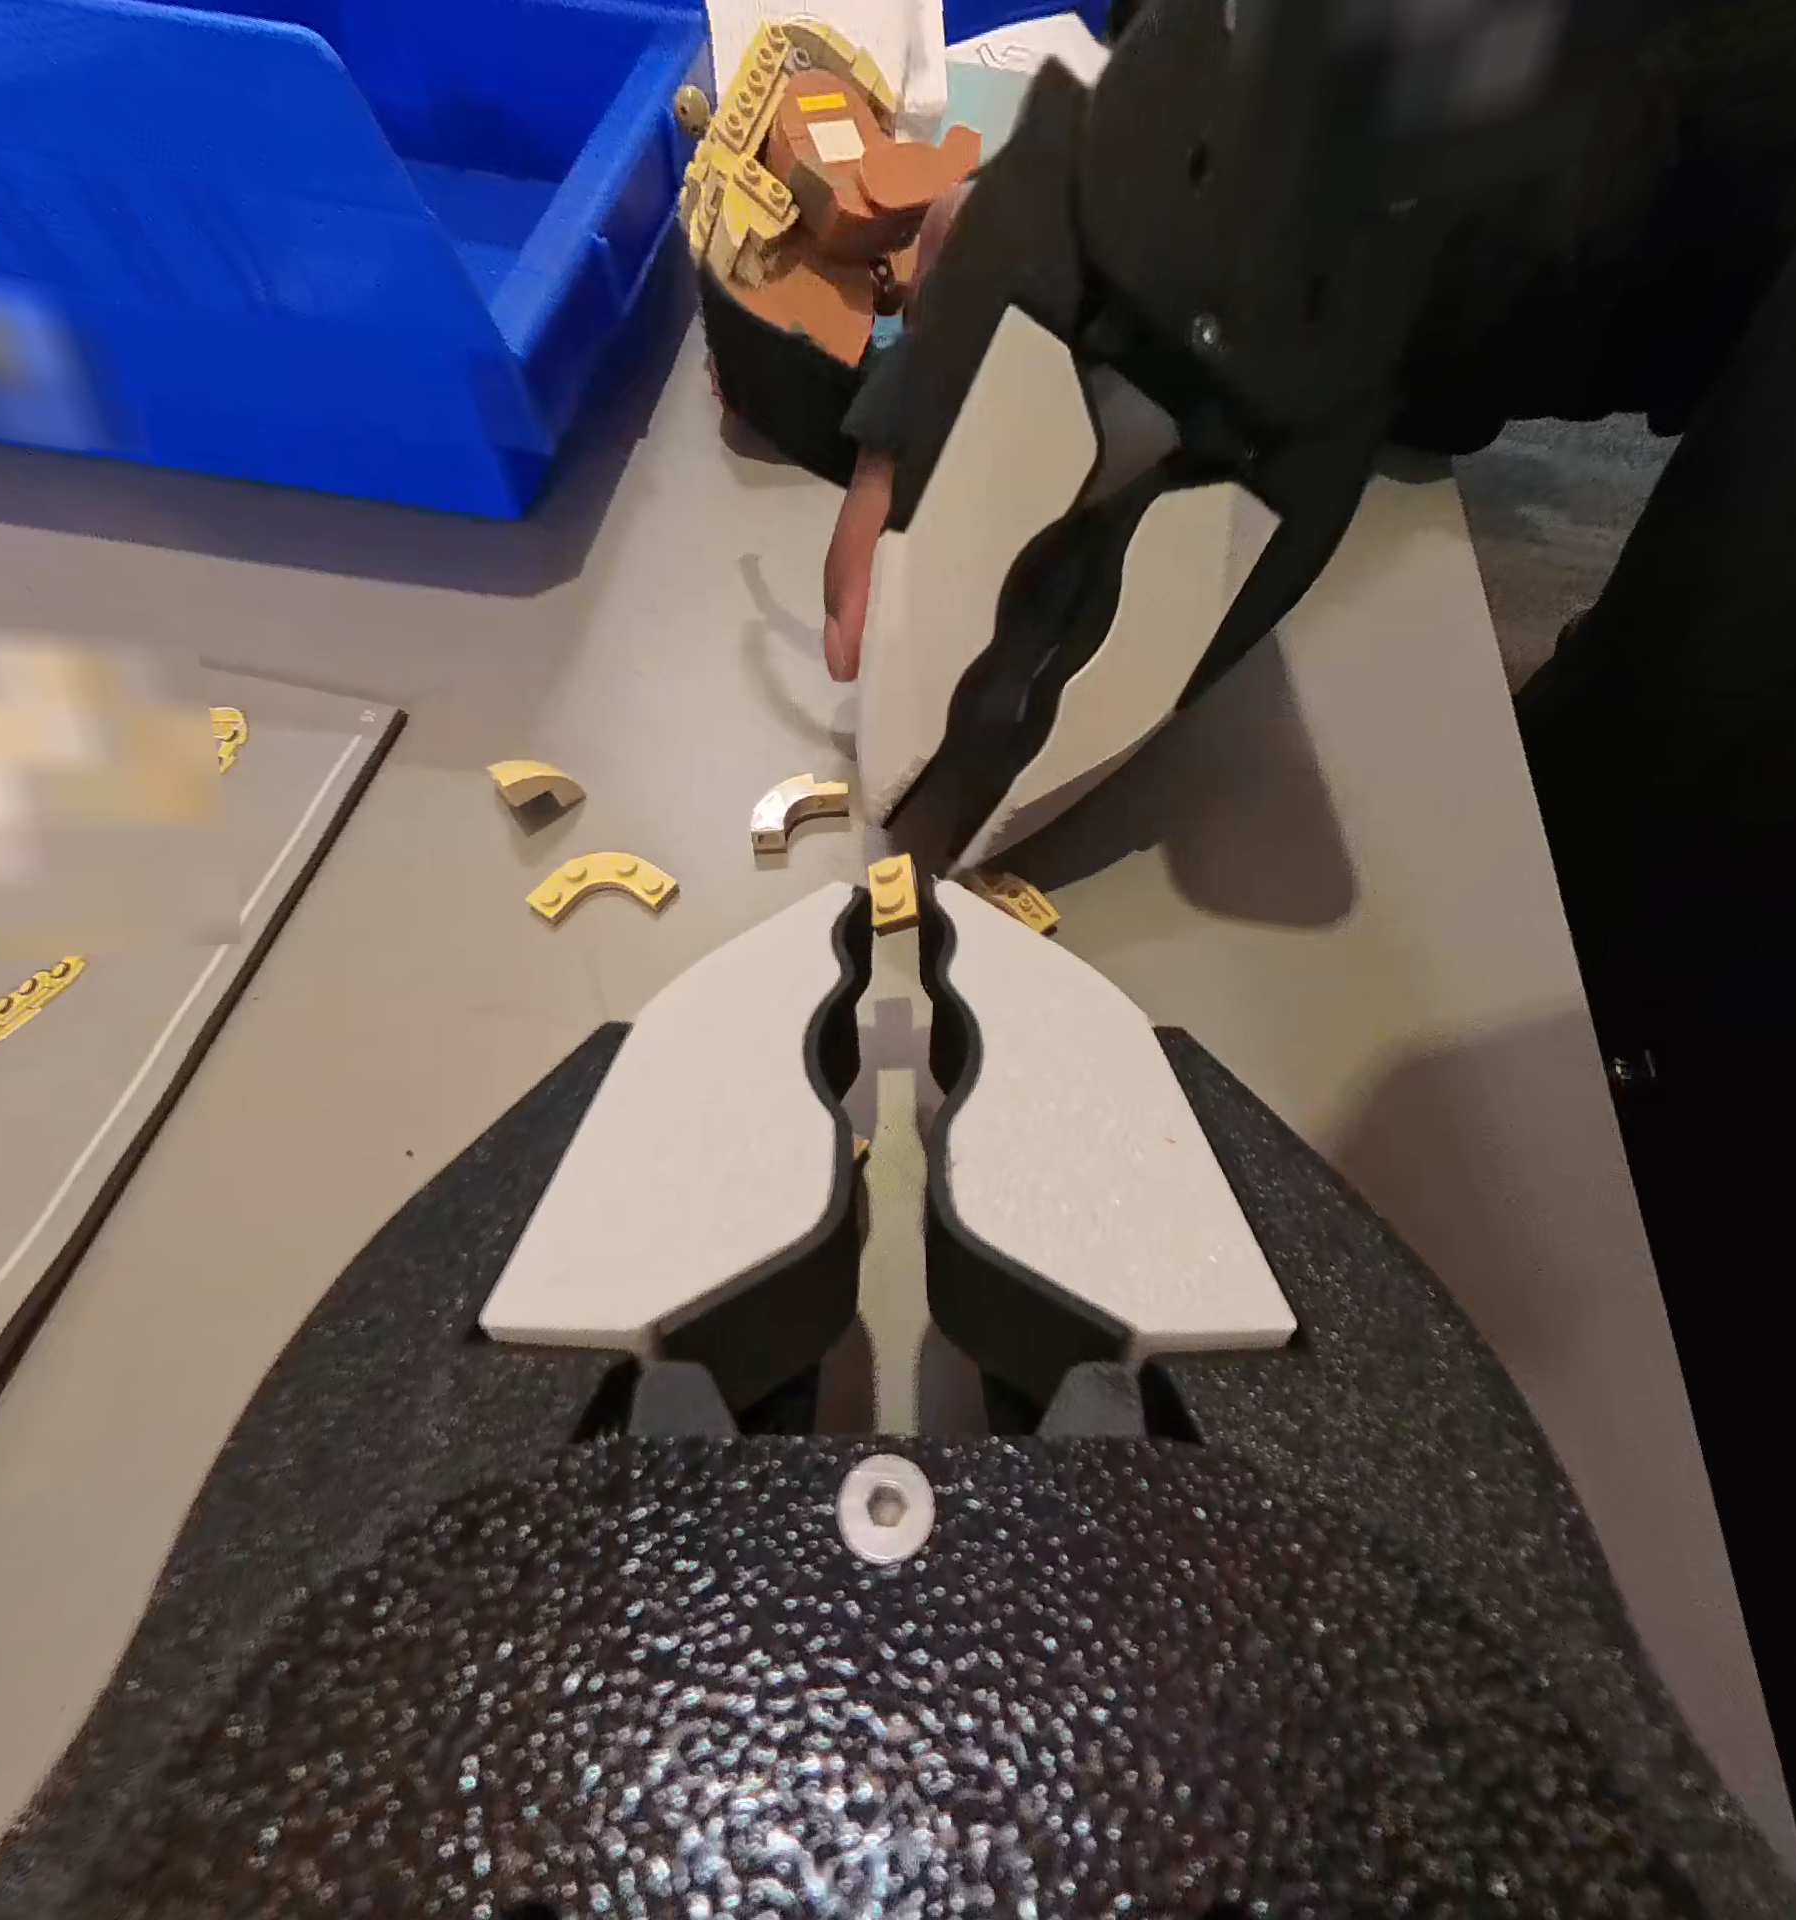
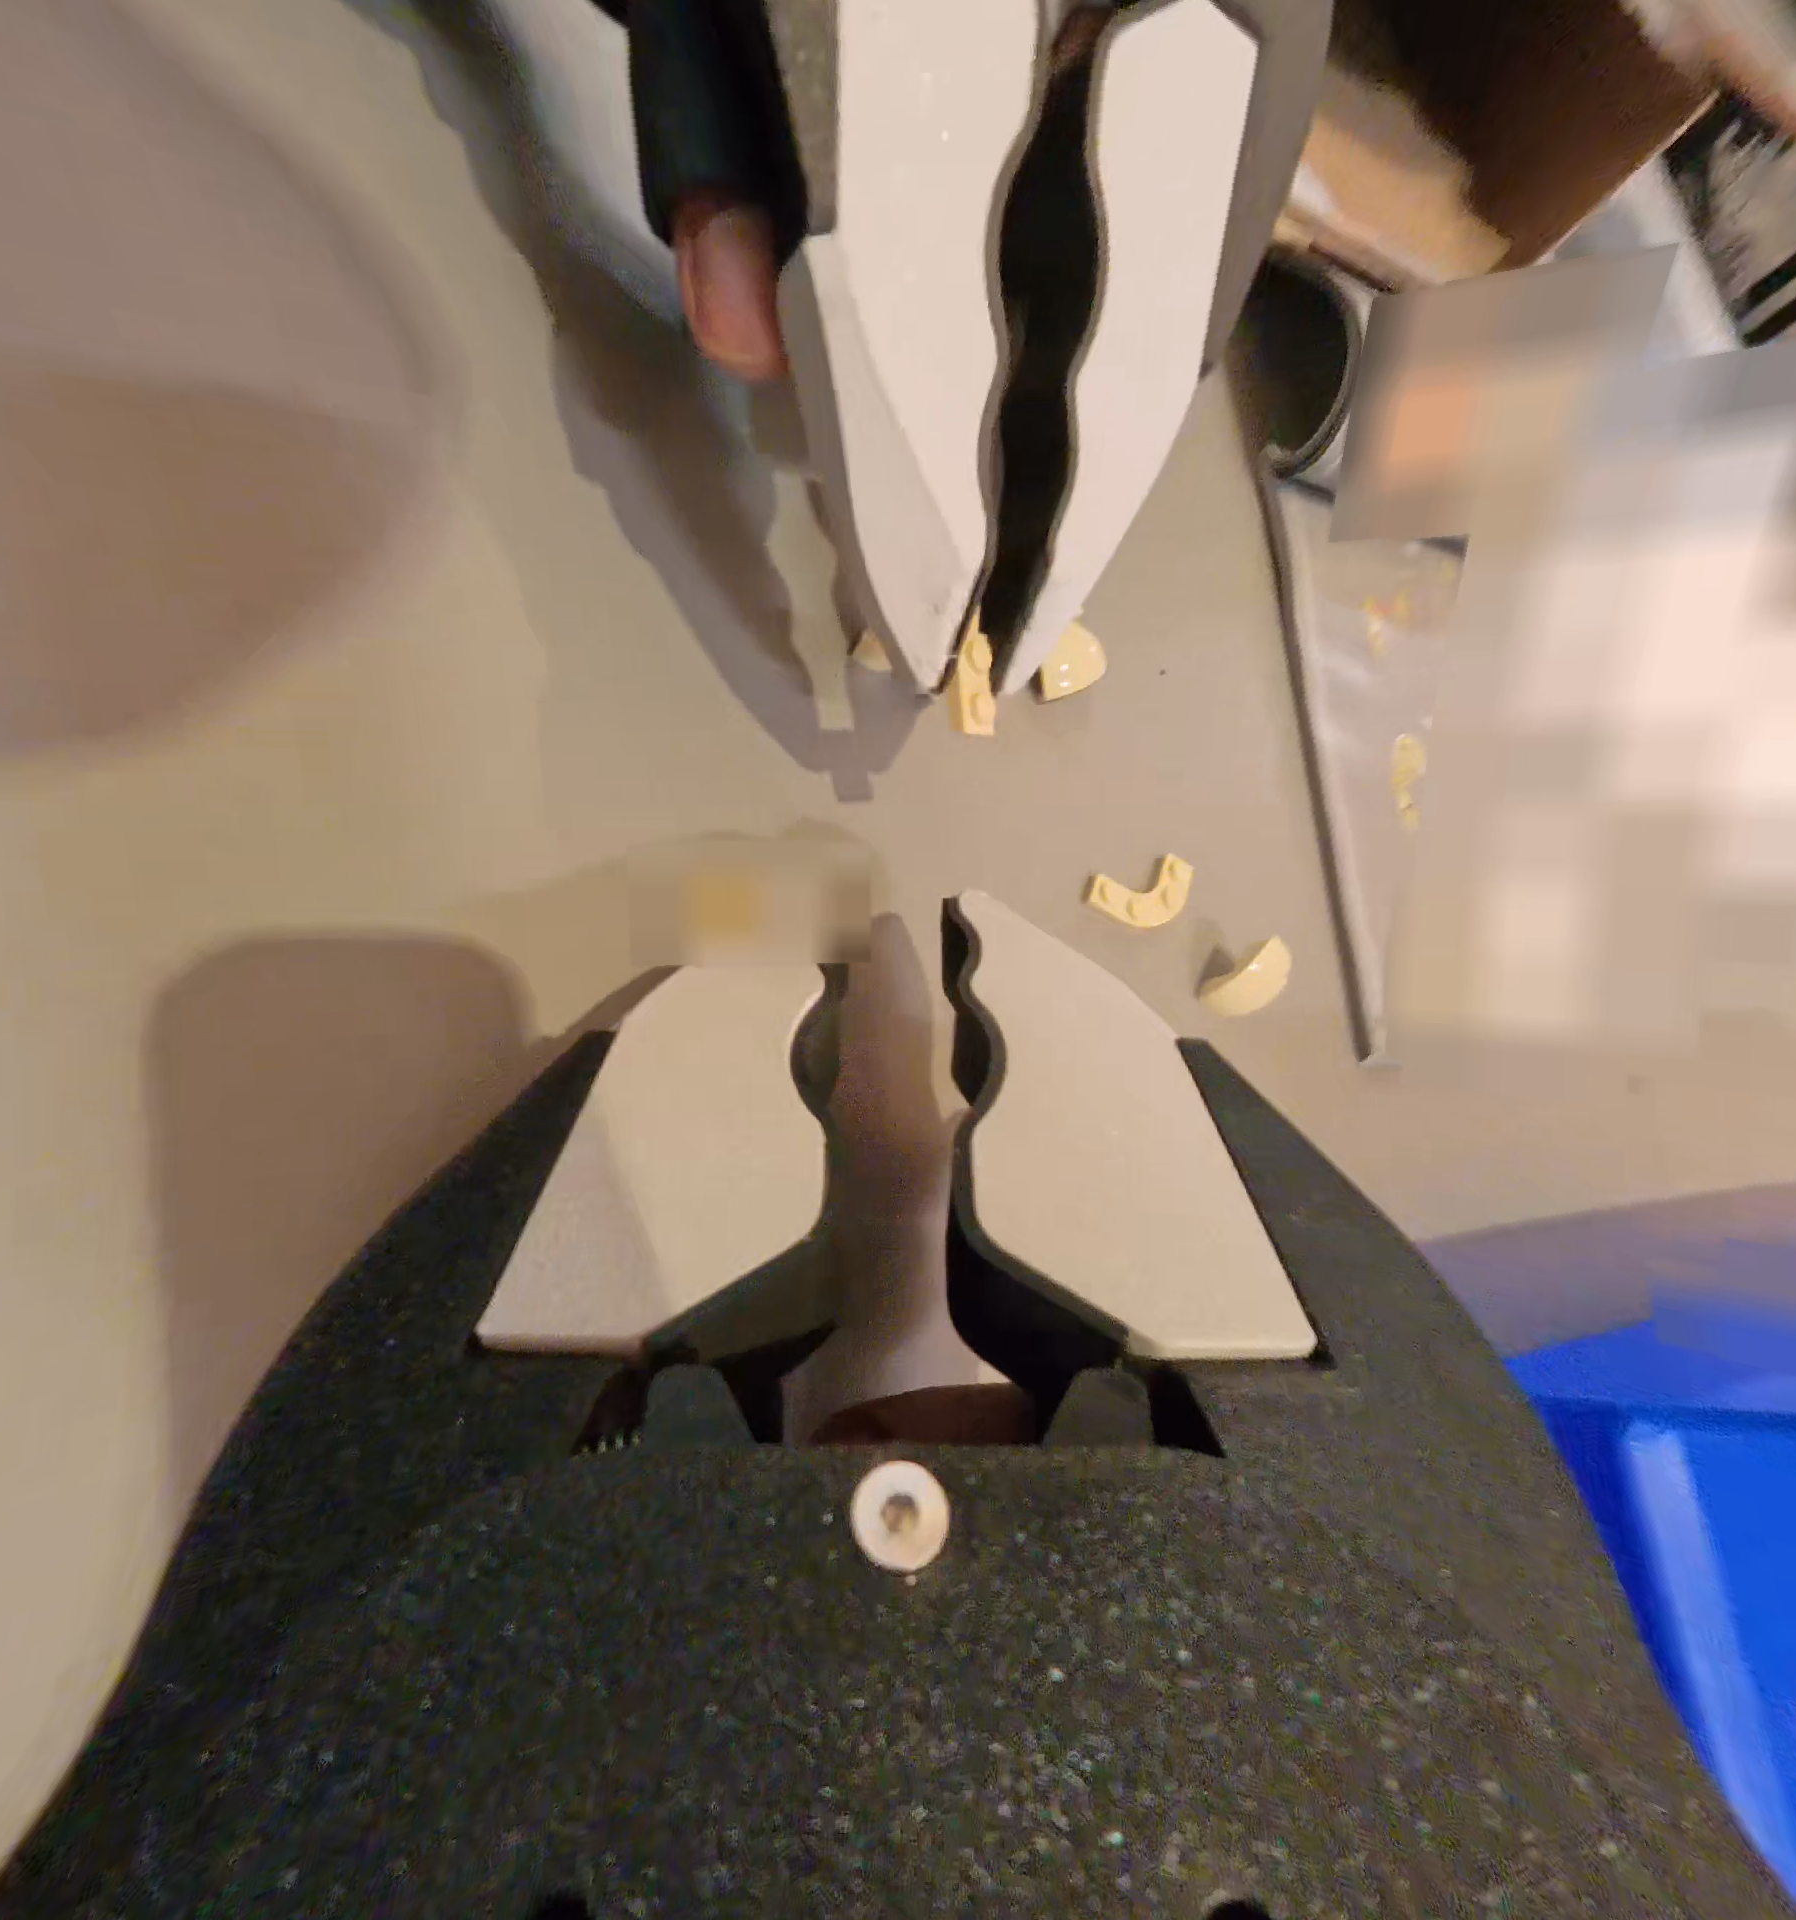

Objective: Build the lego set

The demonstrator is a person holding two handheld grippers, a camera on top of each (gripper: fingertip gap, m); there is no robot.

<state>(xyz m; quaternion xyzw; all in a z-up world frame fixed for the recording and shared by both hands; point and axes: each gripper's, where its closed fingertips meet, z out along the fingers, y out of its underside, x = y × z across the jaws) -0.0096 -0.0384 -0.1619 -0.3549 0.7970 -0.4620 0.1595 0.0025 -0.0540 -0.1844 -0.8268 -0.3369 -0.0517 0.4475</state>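
A small tan two-stud plate [image 1: 894, 891] is seen clamped between the fingertips of the left gripper [image 1: 892, 904] at the centre of the left wrist view, both dark pads pressed against its sides and its far end projecting beyond the tips. In the right wrist view the same plate [image 2: 975, 681] is shown in the upper middle of the frame, pinched at the tips of that gripper and raised a little above the grey table [image 2: 250, 727]. The right gripper [image 2: 904, 935] is seen in the lower middle of its own view with its fingers apart and nothing between them; its left tip is partly covered by a blurred patch. In the left wrist view, the right gripper is seen coming down from the upper right, its tips just beyond the clamped plate, and a tan wedge piece [image 1: 1019, 902] lies on the table just beside them. To the left of centre in that view, a curved tan plate with studs [image 1: 603, 883], a tan rounded brick [image 1: 535, 790] and a curved tan and silver piece [image 1: 795, 810] lie well apart on the table. A blue bin [image 1: 281, 239] fills the upper left of the frame, and a partly built brown and tan brick model [image 1: 811, 187] stands at the top centre. A grey board [image 1: 146, 935] with a dark edge lies at the left.
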